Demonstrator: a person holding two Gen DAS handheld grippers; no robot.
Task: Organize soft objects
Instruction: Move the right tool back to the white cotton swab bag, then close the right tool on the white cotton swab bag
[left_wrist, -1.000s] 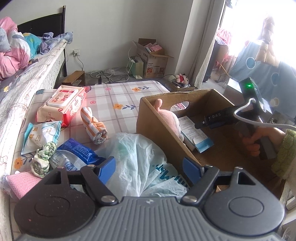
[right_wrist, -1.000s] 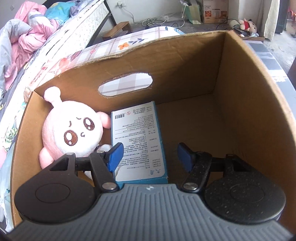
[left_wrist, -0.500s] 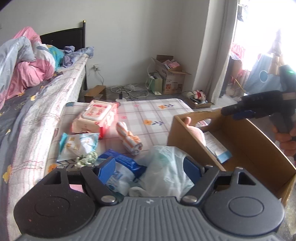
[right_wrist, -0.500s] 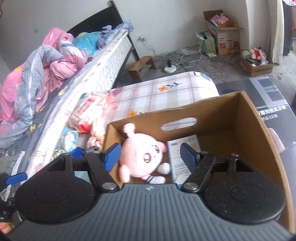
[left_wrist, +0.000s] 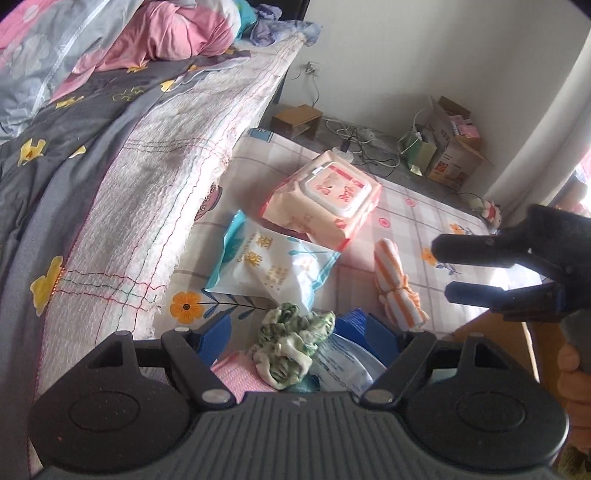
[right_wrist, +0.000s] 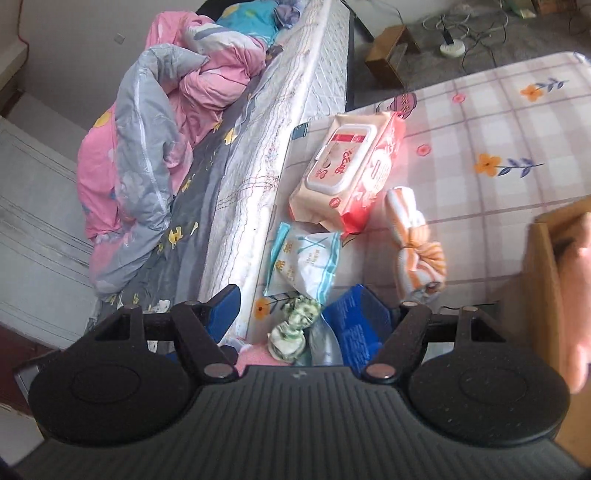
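On the checked mat, at its bed-side edge: soft things waiting, both tongs empty.

Near that edge lay the green-and-white rolled cloth (left_wrist: 291, 345), touching a pink knitted cloth (left_wrist: 236, 374) and a blue packet (left_wrist: 354, 354); just beside, the orange-striped rolled towel (right_wrist: 415, 243), a white-and-teal pouch (left_wrist: 273, 266) and the pink wipes pack (right_wrist: 351, 173). Swung away from the cardboard box (right_wrist: 543, 280), where a second ago pointed down inside at the pink plush, the right gripper (right_wrist: 314, 306), fingers apart and nothing between. Likewise turned from the plastic bag toward the pile, the left gripper (left_wrist: 303, 332), fingers spread and empty. Suggested: one drop finished, next pick to be chosen. Bare mat open toward the far edge; mattress side (left_wrist: 155, 192) hard against the near pile, little room there.
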